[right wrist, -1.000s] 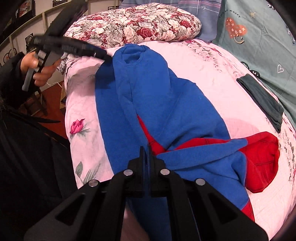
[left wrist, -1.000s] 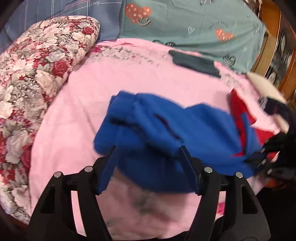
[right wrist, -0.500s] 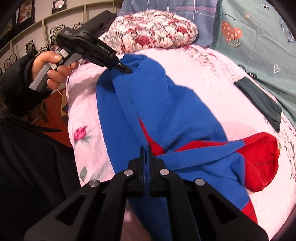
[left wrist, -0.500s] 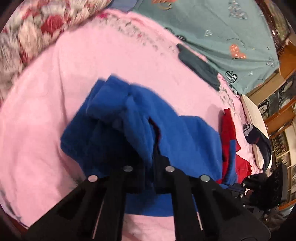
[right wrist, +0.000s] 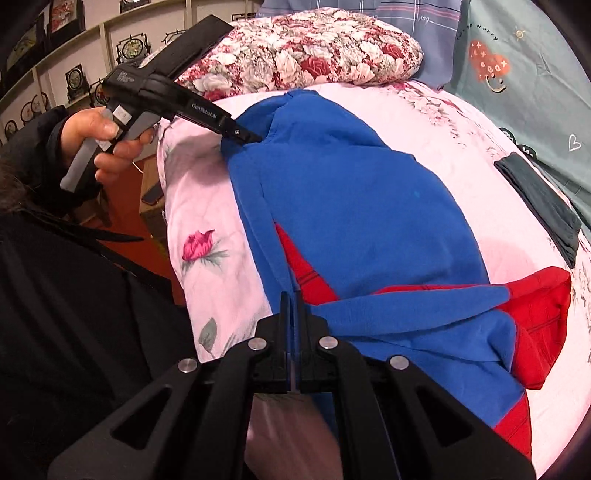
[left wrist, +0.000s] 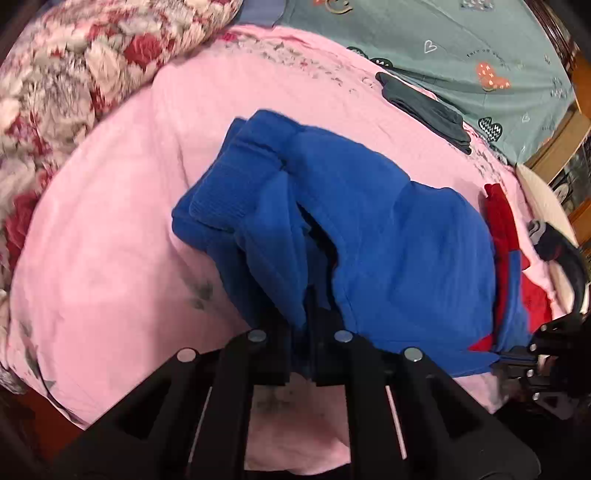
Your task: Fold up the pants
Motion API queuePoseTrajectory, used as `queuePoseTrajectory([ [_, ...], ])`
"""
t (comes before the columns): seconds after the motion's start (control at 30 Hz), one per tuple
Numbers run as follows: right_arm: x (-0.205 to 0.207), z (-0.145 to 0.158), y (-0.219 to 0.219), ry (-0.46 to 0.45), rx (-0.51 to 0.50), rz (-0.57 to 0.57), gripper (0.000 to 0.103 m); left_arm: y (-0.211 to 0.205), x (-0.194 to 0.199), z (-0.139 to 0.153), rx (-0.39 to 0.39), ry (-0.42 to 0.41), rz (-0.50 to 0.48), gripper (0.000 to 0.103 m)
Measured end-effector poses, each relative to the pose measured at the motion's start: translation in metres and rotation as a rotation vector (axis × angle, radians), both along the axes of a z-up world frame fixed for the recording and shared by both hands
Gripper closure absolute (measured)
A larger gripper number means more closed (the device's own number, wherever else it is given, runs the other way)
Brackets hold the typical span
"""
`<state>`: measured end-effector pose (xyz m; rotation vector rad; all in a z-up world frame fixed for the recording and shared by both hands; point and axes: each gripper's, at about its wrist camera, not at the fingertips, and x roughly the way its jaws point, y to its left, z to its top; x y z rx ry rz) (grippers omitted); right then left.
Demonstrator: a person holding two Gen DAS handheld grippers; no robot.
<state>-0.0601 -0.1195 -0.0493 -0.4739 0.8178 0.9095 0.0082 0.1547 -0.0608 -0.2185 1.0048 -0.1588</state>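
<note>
The left gripper (left wrist: 301, 314) is pinched shut on a fold of blue fleece near the cuffed end of the blue and red pants (left wrist: 388, 236). Seen from the right wrist camera, the left gripper (right wrist: 255, 138) bites the far end of the pants (right wrist: 351, 192), and white lettering on its black body reads "GenRobot.AI". A bare left hand (right wrist: 99, 140) squeezes its grey trigger handle; a small white label sits on the handle, too small to read.

The right gripper (right wrist: 291, 310) is pressed closed on a thin blue edge of the pants at their near end, where a red panel shows beside the blue fleece. A blue strip crosses over a red section to the right of the gripper.

The pants lie stretched between the two grippers on a pink bedsheet (right wrist: 207, 236) printed with roses. Beyond the pants, a red and white floral quilt (right wrist: 314, 51) is bundled at the head of the bed. A folded dark grey garment (right wrist: 543, 203) lies on the sheet, well apart from the pants. Behind it hangs a teal sheet (right wrist: 524, 74) with hearts and a smiling face; the words "worry" and "eex" can be read. A blue plaid cloth (right wrist: 424, 22) shows "102".
</note>
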Motion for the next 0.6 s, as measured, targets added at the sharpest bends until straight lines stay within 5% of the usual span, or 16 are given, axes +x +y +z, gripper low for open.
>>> queuePoseTrajectory([
  [0.07, -0.001, 0.001, -0.001, 0.011, 0.007, 0.004, 0.092, -0.005, -0.002, 0.004, 0.045, -0.017, -0.007, 0.086],
  [0.13, -0.005, 0.007, -0.008, 0.001, 0.039, -0.003, 0.068, -0.008, -0.007, 0.011, 0.092, -0.03, -0.009, 0.052],
  [0.2, -0.006, 0.02, -0.021, -0.03, 0.062, -0.039, 0.068, -0.011, -0.021, 0.031, 0.166, -0.09, 0.004, 0.04],
  [0.27, 0.0, 0.036, -0.04, -0.054, 0.102, -0.096, 0.068, -0.017, -0.038, 0.051, 0.21, -0.154, -0.022, 0.039],
  [0.4, 0.054, 0.07, -0.103, -0.103, 0.119, -0.412, 0.068, -0.057, -0.064, 0.088, 0.196, -0.283, -0.175, 0.031],
  [0.5, 0.119, 0.07, -0.137, 0.02, 0.096, -0.642, 0.066, -0.107, -0.061, 0.076, 0.167, -0.264, -0.347, 0.031],
  [0.6, 0.171, 0.057, -0.139, 0.142, 0.106, -0.746, 0.056, -0.154, -0.056, 0.049, 0.154, -0.21, -0.487, 0.033],
])
